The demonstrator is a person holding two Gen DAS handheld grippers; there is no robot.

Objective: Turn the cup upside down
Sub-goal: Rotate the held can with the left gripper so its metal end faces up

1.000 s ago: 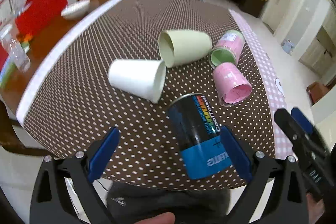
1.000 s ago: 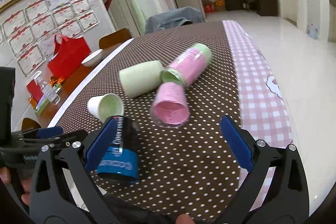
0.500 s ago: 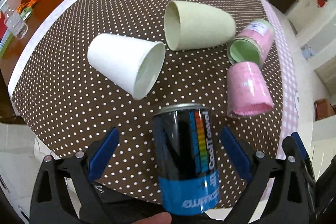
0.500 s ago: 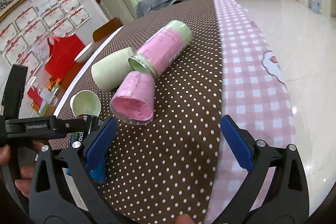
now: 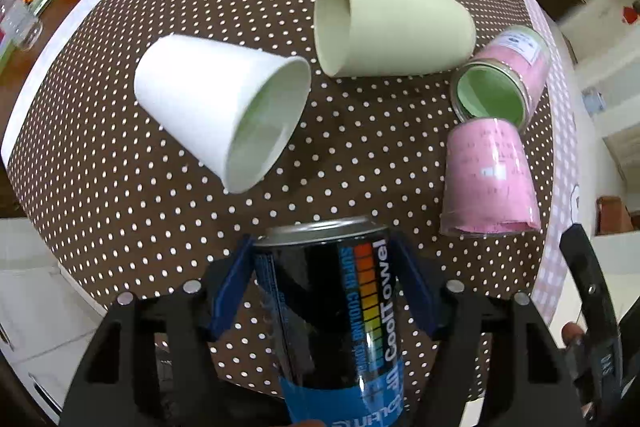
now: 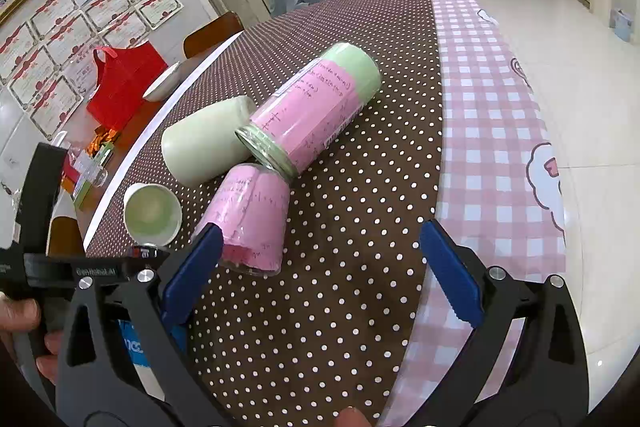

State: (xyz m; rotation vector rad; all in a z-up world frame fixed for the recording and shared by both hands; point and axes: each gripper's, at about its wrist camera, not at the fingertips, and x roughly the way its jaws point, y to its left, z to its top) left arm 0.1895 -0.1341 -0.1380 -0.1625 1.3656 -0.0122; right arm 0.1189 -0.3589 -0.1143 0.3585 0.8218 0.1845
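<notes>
On the big brown dotted table [image 5: 120, 155] lie a pale green cup [image 5: 392, 27], a white cup [image 5: 216, 107] and a pink cup [image 5: 490, 175] on their sides, while my left gripper [image 5: 324, 287] squeezes the black can [image 5: 340, 315] and my right gripper [image 6: 320, 275] stays wide open, holding nothing.

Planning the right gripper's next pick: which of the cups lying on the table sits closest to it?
The short pink cup, right beside the right gripper's left fingertip, mouth toward the camera. The white cup, pale green cup and pink-labelled jar lie farther off.
</notes>
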